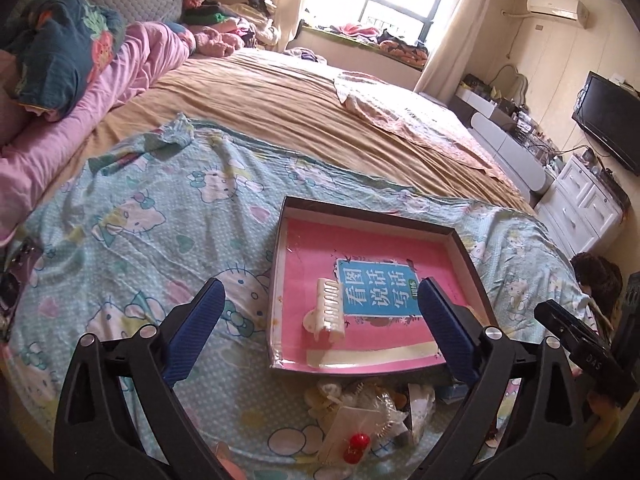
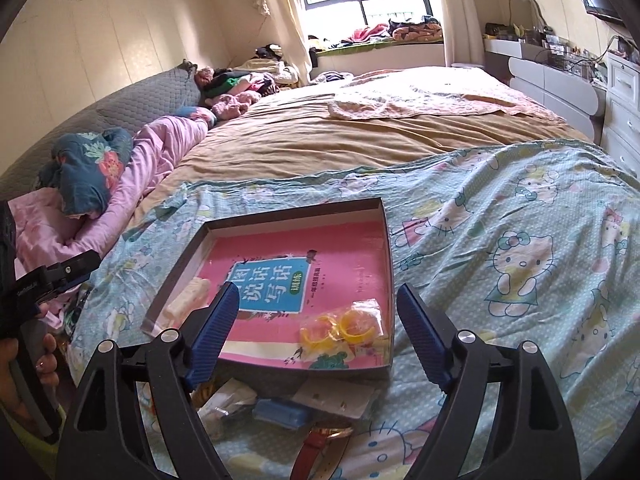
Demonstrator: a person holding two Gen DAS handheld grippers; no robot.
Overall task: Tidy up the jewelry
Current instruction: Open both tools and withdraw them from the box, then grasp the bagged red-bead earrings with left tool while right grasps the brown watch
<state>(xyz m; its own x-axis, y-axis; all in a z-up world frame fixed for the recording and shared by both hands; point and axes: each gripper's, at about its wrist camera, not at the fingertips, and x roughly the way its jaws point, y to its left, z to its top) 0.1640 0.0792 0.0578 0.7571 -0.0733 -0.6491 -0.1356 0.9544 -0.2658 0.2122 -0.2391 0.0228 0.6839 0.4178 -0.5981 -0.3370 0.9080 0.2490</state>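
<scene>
A shallow dark-rimmed box tray, lined with a pink book cover, lies on the Hello Kitty sheet. Inside it rests a white hair claw clip, below and just beyond my left gripper, which stands wide open with nothing between its fingers. In the right wrist view the tray also holds a clear bag of yellow rings near its front right corner. My right gripper hovers open and empty over the tray's front edge. Loose pieces lie in front of the tray: red beads, a blue case, a red strap.
The Hello Kitty sheet covers the near part of a wide bed with a tan cover. A pink quilt is bunched at the left. White drawers stand beside the bed at the right. A hand grips the left tool's handle.
</scene>
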